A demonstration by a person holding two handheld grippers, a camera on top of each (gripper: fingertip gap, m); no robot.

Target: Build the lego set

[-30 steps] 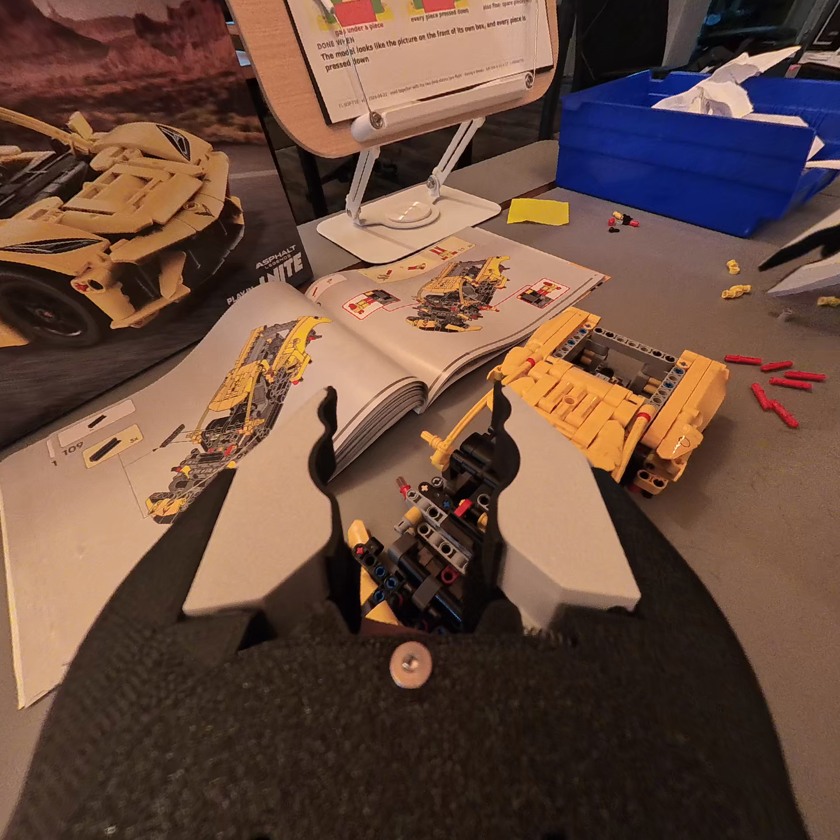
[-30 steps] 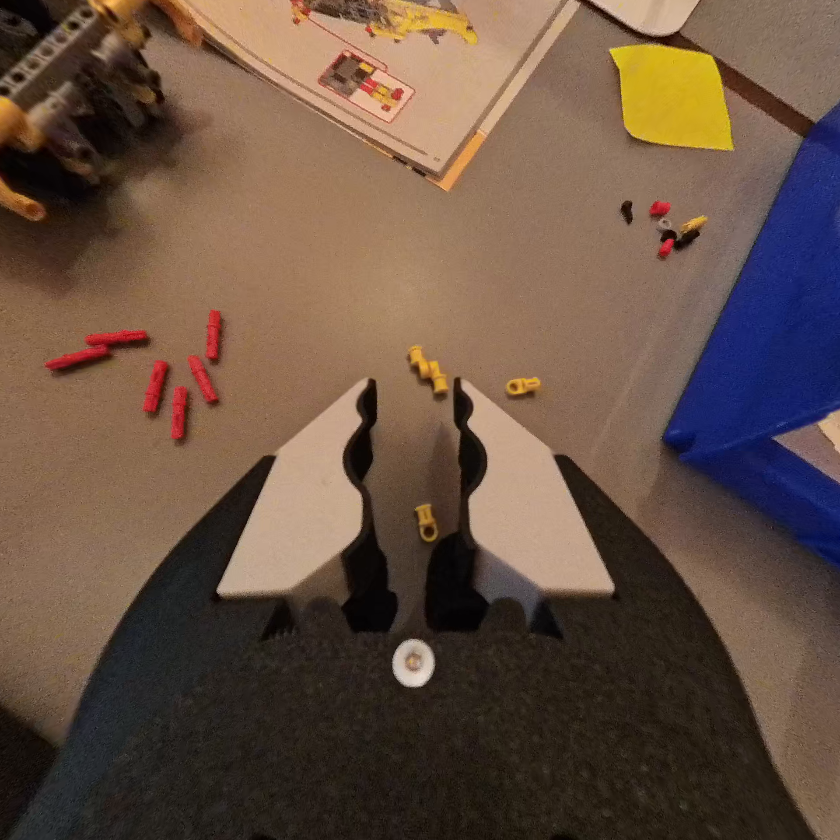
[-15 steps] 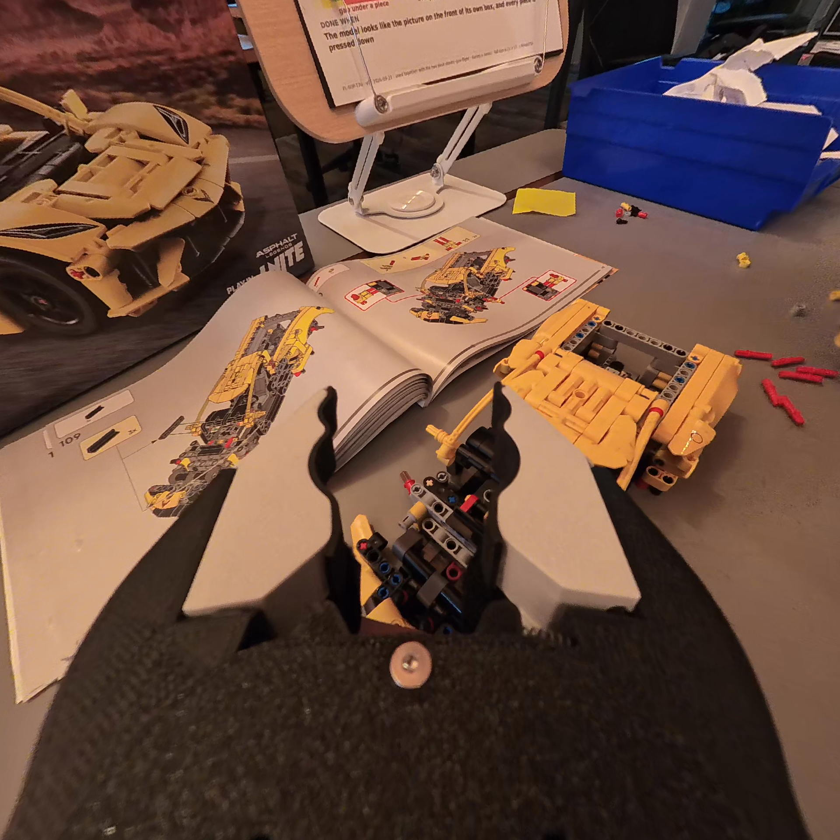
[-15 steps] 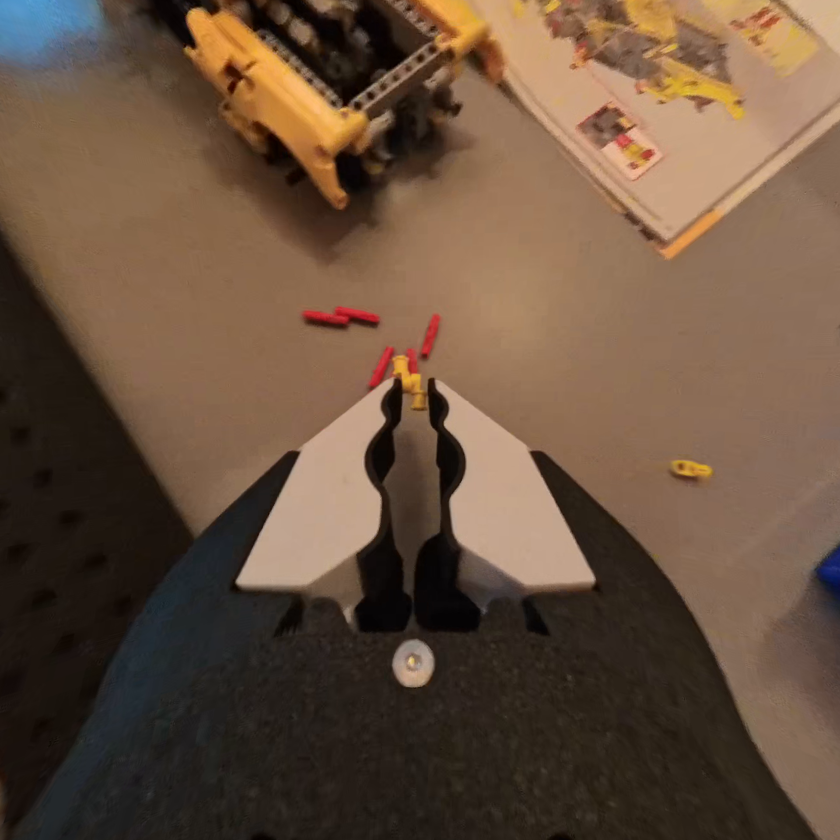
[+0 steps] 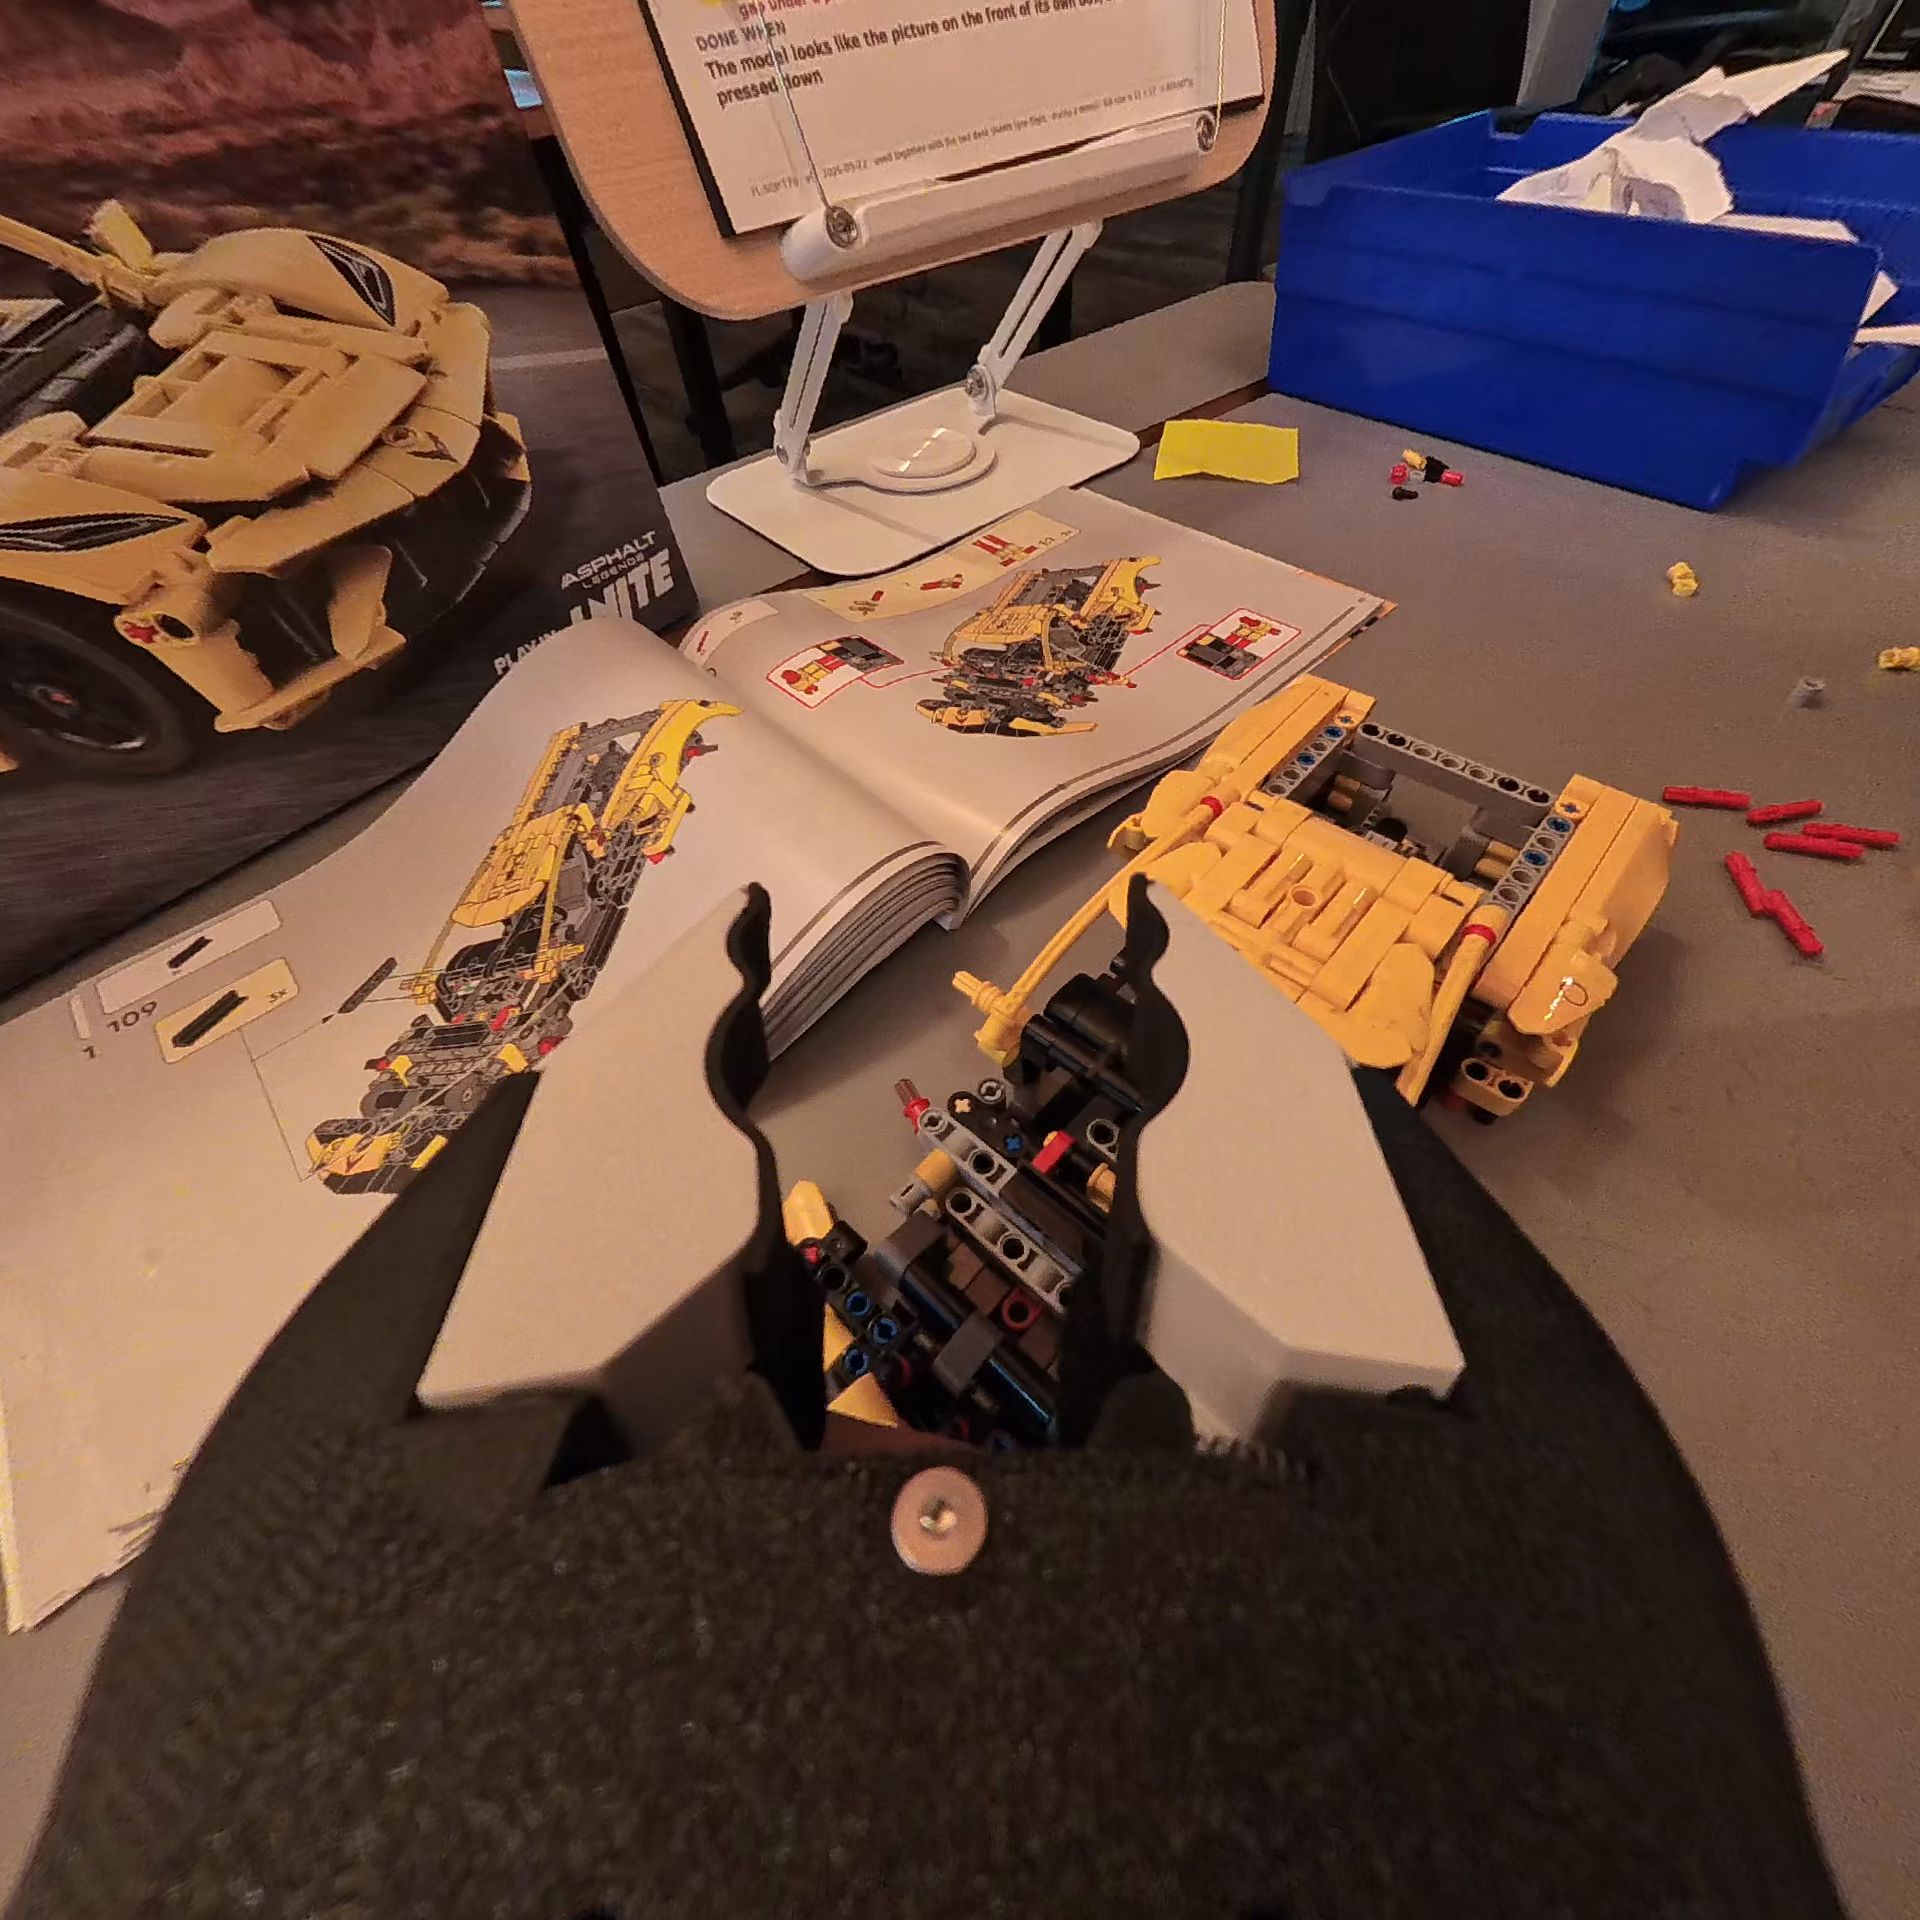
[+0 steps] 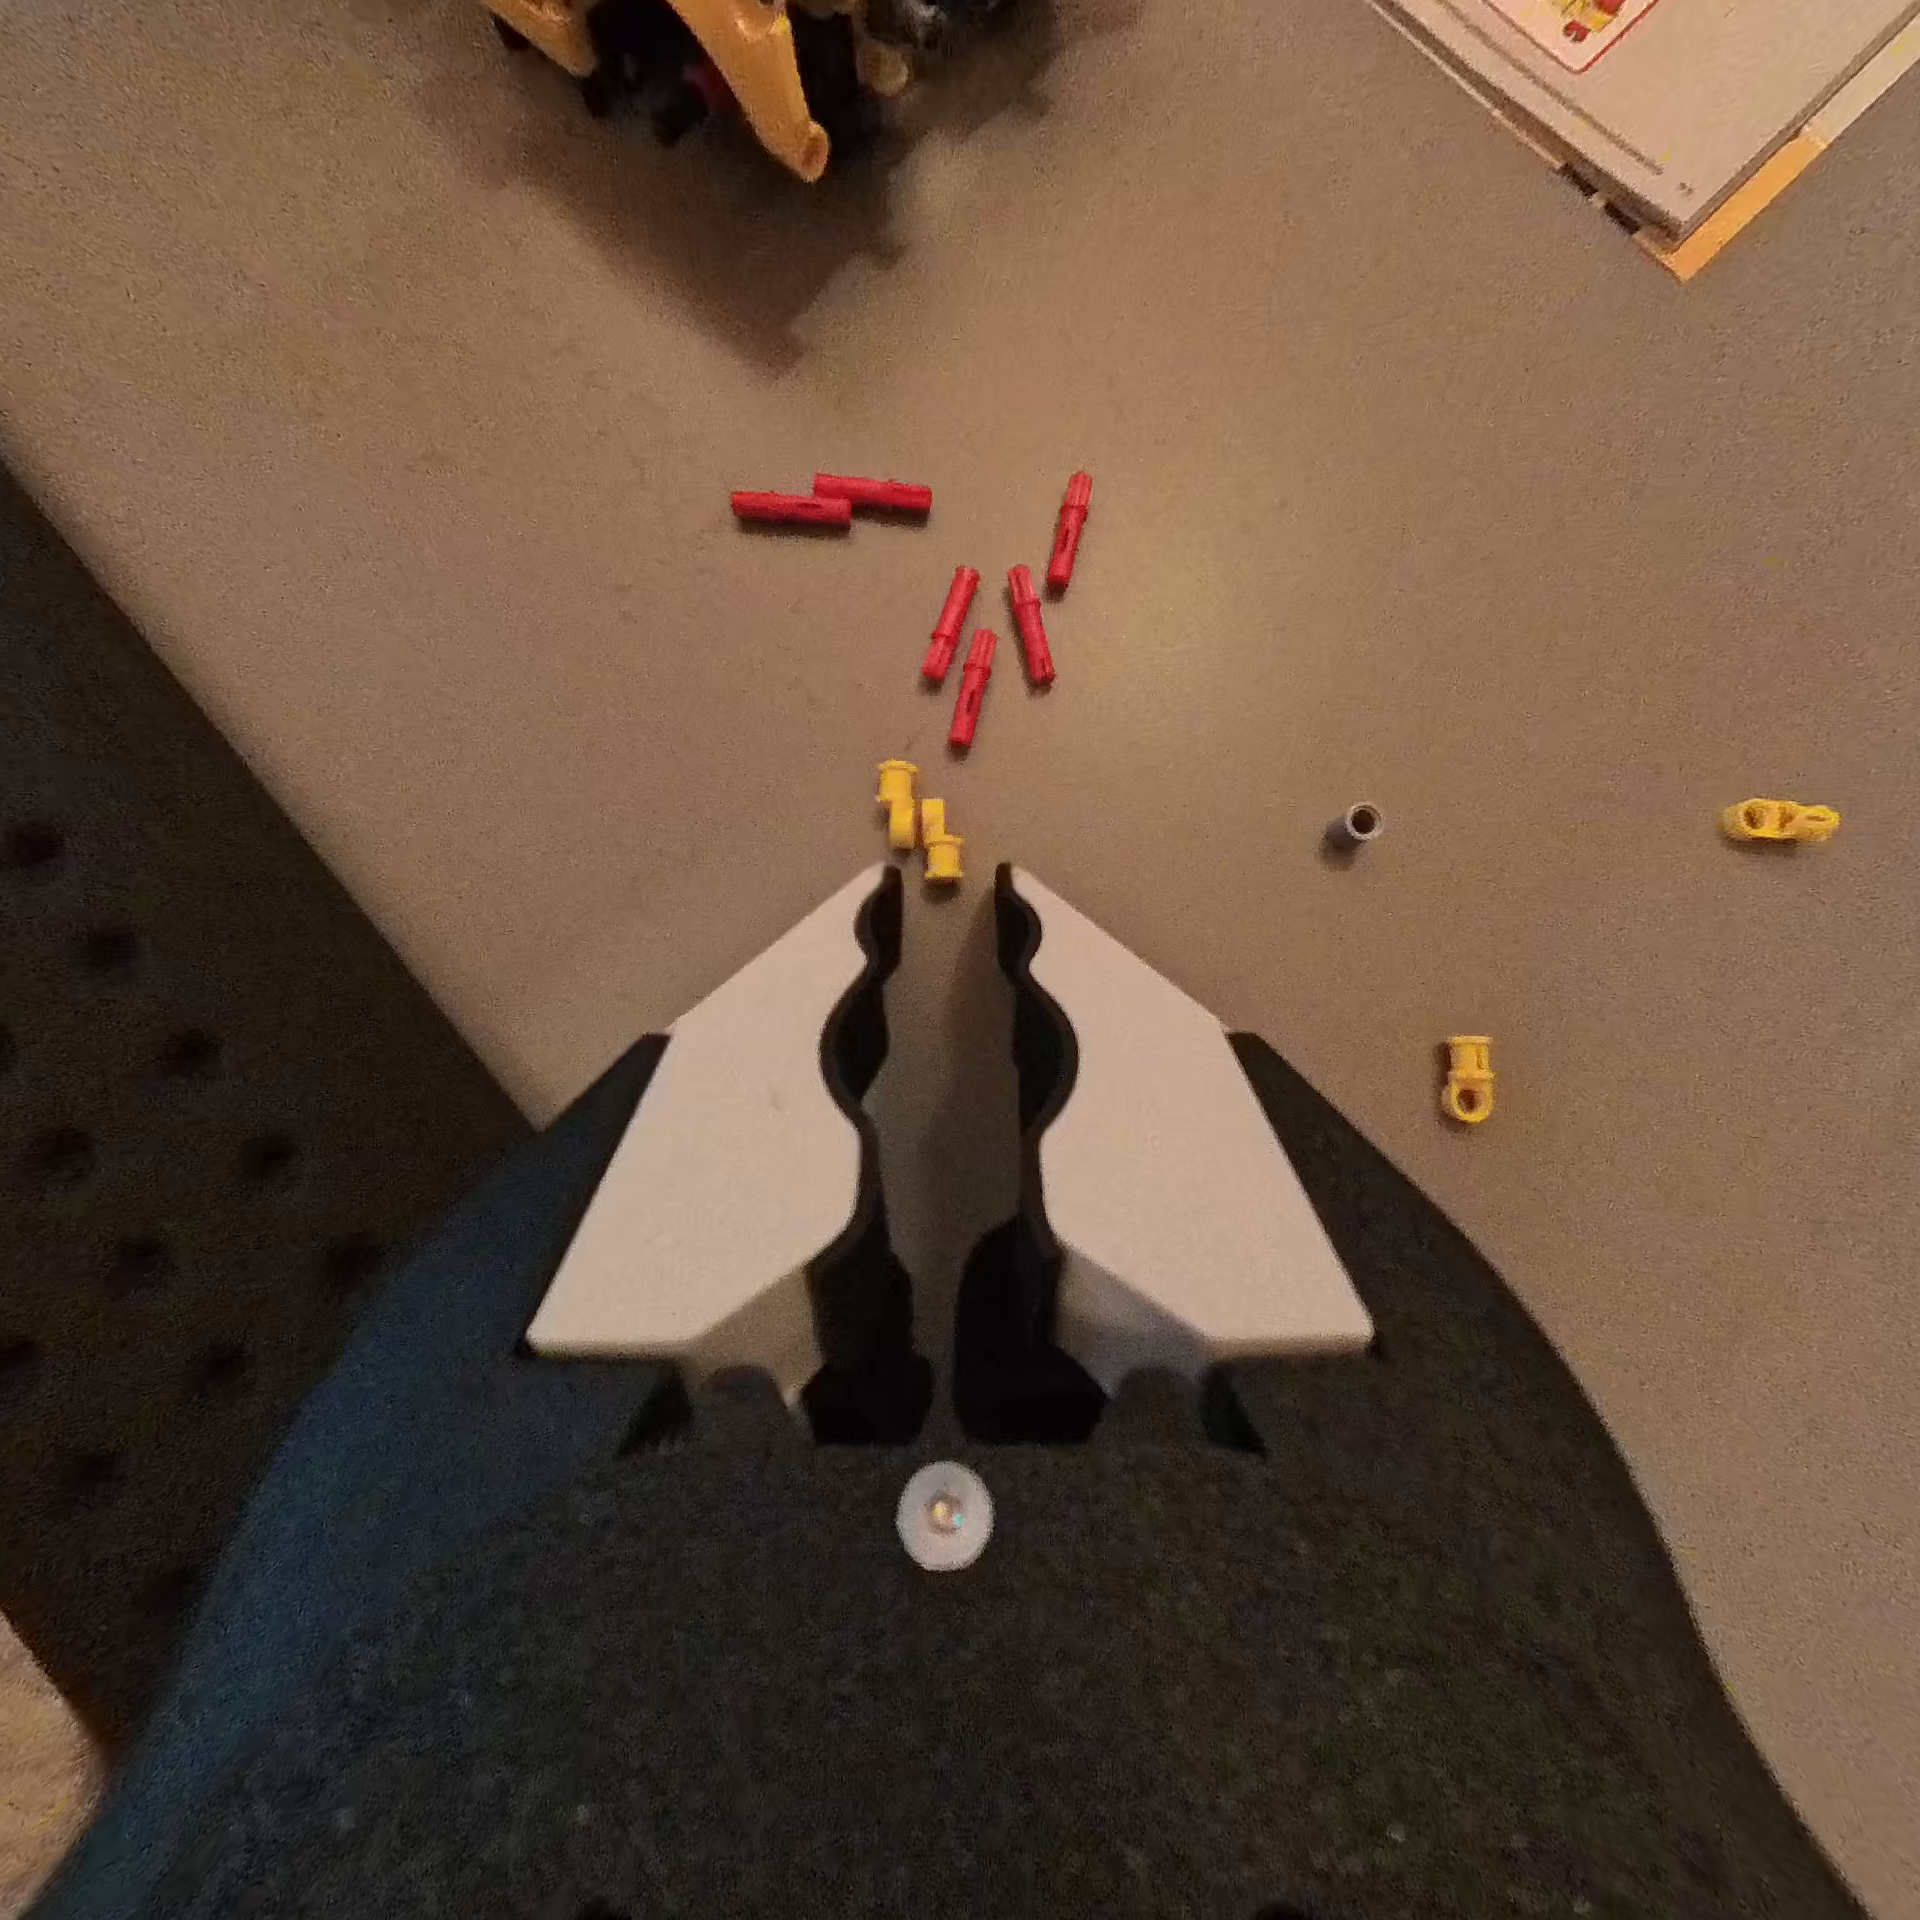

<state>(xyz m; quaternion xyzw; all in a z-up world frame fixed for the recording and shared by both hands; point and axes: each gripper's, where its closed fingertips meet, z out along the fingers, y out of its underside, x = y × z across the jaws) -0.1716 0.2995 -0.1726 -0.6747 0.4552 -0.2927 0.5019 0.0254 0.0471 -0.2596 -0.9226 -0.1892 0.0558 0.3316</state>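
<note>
My left gripper (image 5: 945, 894) is shut on the black and grey front chassis (image 5: 987, 1226) of the partly built car model, whose yellow body (image 5: 1403, 894) rests on the grey table beyond the fingers. My right gripper (image 6: 943, 873) points down at the table, its jaws a narrow gap apart and empty. A small yellow connector (image 6: 920, 821) sits just past its tips, with table showing between it and each finger. Several red pins (image 6: 977, 623) lie just beyond it. The model's yellow edge (image 6: 769, 94) is at the top of the right wrist view.
The open instruction booklet (image 5: 727, 831) lies left of the model, with the box (image 5: 239, 468) and a paper stand (image 5: 925, 457) behind. A blue bin (image 5: 1558, 312) stands at back right. Yellow lugs (image 6: 1468, 1075) (image 6: 1777, 821) and a grey bush (image 6: 1356, 826) lie right of my right gripper. The table edge (image 6: 260, 727) runs on its left.
My right gripper narrowed its jaws and swung toward the red pins and the model. The yellow connector came along at its tips. My left gripper barely moved.
</note>
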